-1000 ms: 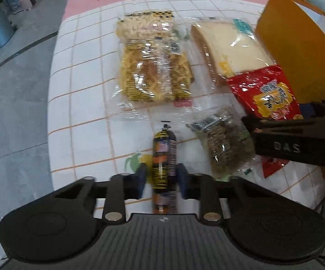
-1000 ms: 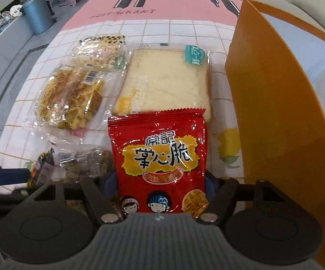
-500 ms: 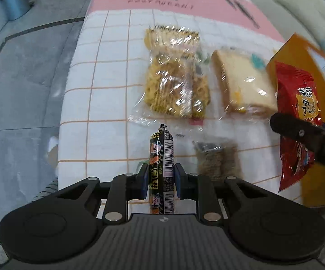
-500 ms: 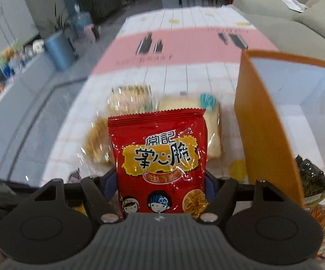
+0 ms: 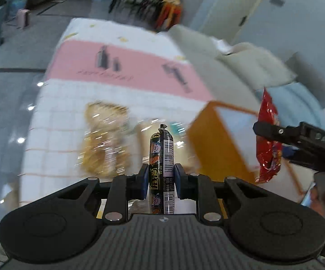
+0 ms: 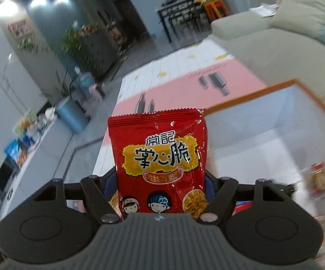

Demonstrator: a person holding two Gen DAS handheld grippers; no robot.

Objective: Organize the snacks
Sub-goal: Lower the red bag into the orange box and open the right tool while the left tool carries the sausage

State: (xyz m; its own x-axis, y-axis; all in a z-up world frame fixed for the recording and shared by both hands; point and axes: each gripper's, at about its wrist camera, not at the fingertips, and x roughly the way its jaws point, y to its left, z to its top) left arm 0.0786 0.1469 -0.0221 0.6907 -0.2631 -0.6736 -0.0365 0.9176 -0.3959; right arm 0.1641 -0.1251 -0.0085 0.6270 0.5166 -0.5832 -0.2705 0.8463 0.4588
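The left gripper [image 5: 161,181] is pinched tight on a slim sausage stick [image 5: 161,155] in a dark printed wrapper, the pads clamping its lower half so that the stick stands up between them, clear of the table. The right gripper [image 6: 160,191] is clamped on the sides of a red snack packet [image 6: 160,162], its jaws standing fairly wide because the packet is broad; from the left wrist view that same packet hangs edge-on, just beside the orange box [image 5: 221,144].

The box sits on the checked tablecloth [image 5: 56,139] with its white inside open upward, and the right wrist view looks into it past the packet; a few wrapped items seem to lie at its near right corner, though blur makes them hard to read. More clear-wrapped snacks [image 5: 104,139] remain on the cloth to the left of the box, smeared by motion.

The step in hand looks like carrying both snacks to the box. To do it well, the packet should go in first, since it is closest: bring it over the open interior, past the orange rim, lower it before letting go, and keep the sausage stick back until that gripper is clear, so the two tools do not collide above the opening.
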